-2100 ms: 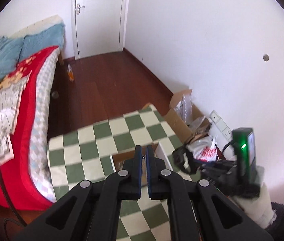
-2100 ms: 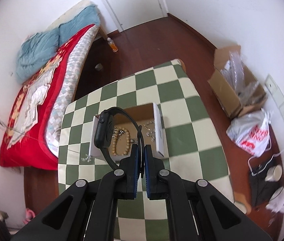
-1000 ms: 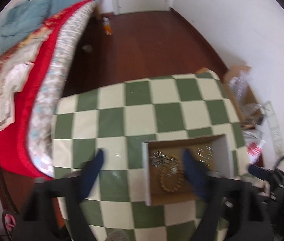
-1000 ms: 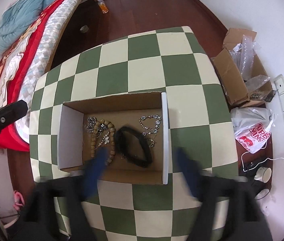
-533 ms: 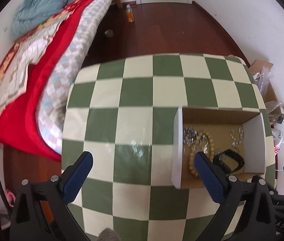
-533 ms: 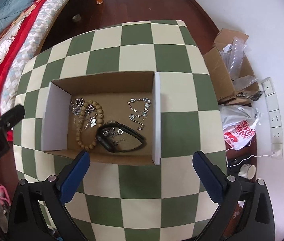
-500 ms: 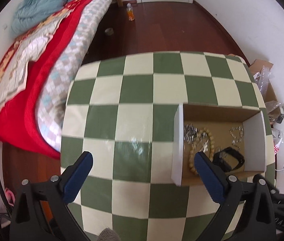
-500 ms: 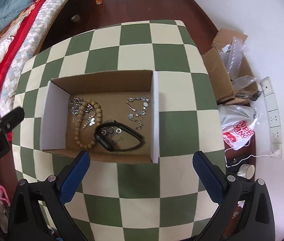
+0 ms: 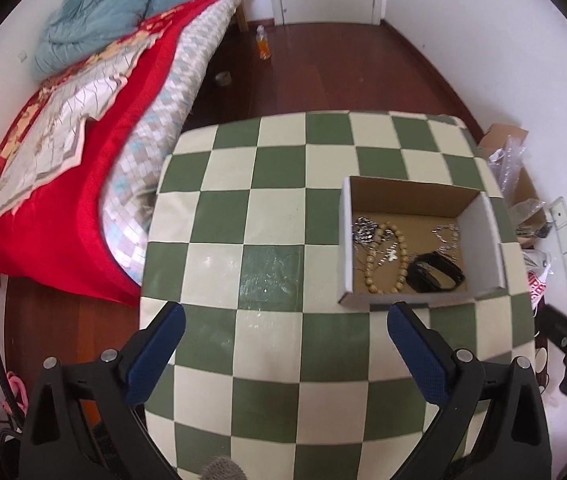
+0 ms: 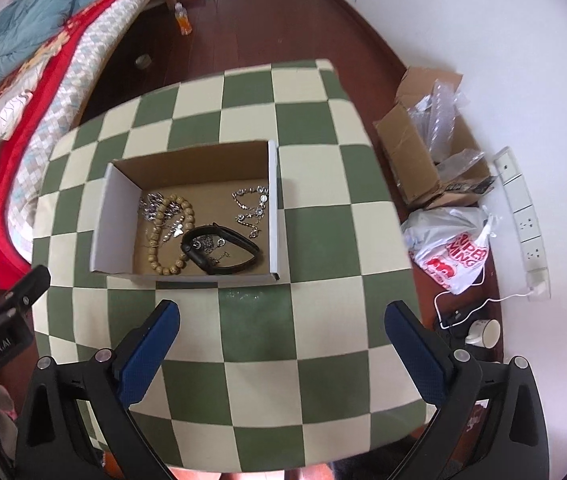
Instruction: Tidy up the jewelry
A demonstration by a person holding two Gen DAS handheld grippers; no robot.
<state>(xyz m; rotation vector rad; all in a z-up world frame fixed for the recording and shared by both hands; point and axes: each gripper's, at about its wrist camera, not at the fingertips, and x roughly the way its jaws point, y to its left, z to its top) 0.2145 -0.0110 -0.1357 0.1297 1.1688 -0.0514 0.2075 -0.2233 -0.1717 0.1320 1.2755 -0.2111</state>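
An open cardboard box [image 10: 272, 216] stands on the green and cream checkered table [image 10: 251, 332]. In it lie a black watch [image 10: 219, 251], a wooden bead bracelet [image 10: 155, 236], a silver chain [image 10: 252, 208] and a silver tangle [image 10: 151, 204]. The box also shows in the left wrist view [image 9: 345, 248], with the watch [image 9: 435, 272] and beads [image 9: 399, 256]. My right gripper [image 10: 281, 328] is open and empty, above the table in front of the box. My left gripper [image 9: 285, 336] is open and empty, left of the box.
A bed with a red cover [image 9: 75, 140] stands left of the table. A brown carton [image 10: 415, 160], a plastic bag [image 10: 451, 248], wall sockets [image 10: 523, 216] and a mug [image 10: 483, 330] are on the right. An orange bottle [image 10: 183, 20] stands on the wooden floor.
The right gripper opened and let the black watch go into the box. The left gripper opened too. Both have drawn back from the box.
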